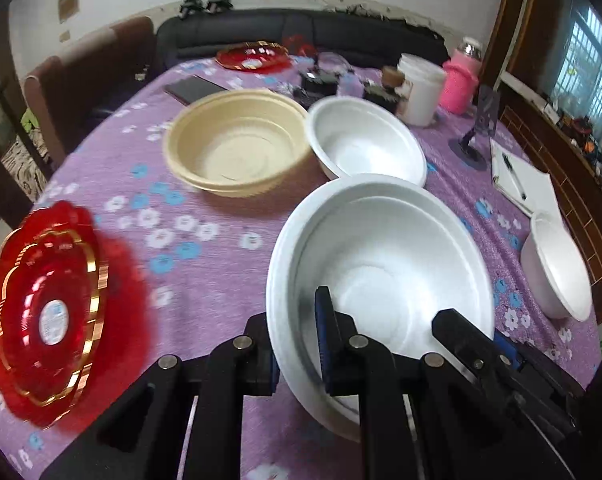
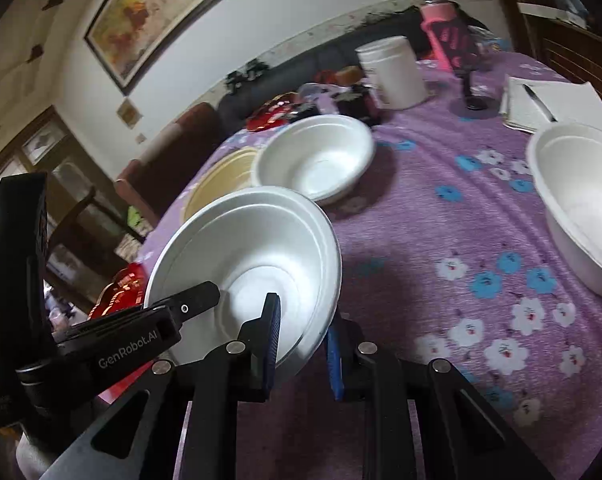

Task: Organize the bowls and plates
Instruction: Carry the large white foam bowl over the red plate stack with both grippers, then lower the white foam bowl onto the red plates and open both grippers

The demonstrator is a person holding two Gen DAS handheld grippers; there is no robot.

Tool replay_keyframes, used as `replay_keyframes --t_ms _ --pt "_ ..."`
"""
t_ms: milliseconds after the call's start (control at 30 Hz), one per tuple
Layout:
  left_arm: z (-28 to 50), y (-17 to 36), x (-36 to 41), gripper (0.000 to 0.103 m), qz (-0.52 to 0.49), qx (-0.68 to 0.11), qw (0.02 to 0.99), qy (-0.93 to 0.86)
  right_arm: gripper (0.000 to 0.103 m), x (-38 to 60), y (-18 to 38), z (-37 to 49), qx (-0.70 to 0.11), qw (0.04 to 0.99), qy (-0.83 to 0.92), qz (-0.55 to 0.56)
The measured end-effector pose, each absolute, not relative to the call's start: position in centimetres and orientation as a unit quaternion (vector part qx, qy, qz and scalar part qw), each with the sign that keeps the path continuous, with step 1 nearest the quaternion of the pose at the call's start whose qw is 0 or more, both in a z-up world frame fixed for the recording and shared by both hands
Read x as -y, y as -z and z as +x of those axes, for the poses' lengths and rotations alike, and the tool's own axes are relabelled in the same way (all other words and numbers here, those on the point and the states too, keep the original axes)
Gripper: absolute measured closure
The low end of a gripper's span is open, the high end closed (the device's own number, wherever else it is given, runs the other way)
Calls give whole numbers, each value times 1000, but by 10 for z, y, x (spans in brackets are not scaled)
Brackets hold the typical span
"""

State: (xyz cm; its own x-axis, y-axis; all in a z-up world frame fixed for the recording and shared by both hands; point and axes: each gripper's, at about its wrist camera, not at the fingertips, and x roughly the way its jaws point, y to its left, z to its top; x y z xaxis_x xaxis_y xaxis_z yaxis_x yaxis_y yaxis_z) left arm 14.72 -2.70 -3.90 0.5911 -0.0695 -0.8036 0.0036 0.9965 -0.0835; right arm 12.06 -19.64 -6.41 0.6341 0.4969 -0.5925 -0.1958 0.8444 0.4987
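Just in front of the tan bowl (image 1: 237, 148), both grippers are clamping one white bowl (image 1: 381, 264): left gripper (image 1: 297, 344) pinching its near rim, right gripper (image 2: 305, 340) biting the opposite edge. It's tilting, mouth facing left, hanging above the table (image 1: 205, 264).

The tablecloth (image 1: 221, 280) is purple with little white and blue flowers all over. The big bowl (image 1: 381, 264) up front is plain white, same as the two other white bowls (image 1: 365, 144) (image 1: 557, 268). One bowl (image 1: 237, 148) is cream-yellow. The scalloped plate (image 1: 45, 308) is see-through red with gold trim. The bottle (image 1: 459, 80) is pink, and the fingers (image 1: 325, 336) are black with blue pads.
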Motion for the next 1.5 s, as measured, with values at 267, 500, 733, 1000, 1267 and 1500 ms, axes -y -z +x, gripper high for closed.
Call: replay_keyframes --t_ms 267,500,733,1000,1267,1500 --pt "102 4 -26 89 -47 -395 917 -15 80 137 36 103 -388 880 -228 150" --pt "80 -6 -76 89 -60 -364 928 -54 80 73 25 102 -400 874 -254 111" --pt "79 4 -143 89 -99 -371 918 -101 79 4 26 115 -420 861 -277 70" --pt "96 36 -201 88 -142 -402 894 -138 79 -58 42 137 -449 847 -282 32" --pt "112 65 -226 88 -160 -434 875 -144 79 -85 67 156 -479 835 -270 17" --pt "110 64 -235 73 -171 -424 877 -146 79 -97 70 156 -475 842 -256 -18"
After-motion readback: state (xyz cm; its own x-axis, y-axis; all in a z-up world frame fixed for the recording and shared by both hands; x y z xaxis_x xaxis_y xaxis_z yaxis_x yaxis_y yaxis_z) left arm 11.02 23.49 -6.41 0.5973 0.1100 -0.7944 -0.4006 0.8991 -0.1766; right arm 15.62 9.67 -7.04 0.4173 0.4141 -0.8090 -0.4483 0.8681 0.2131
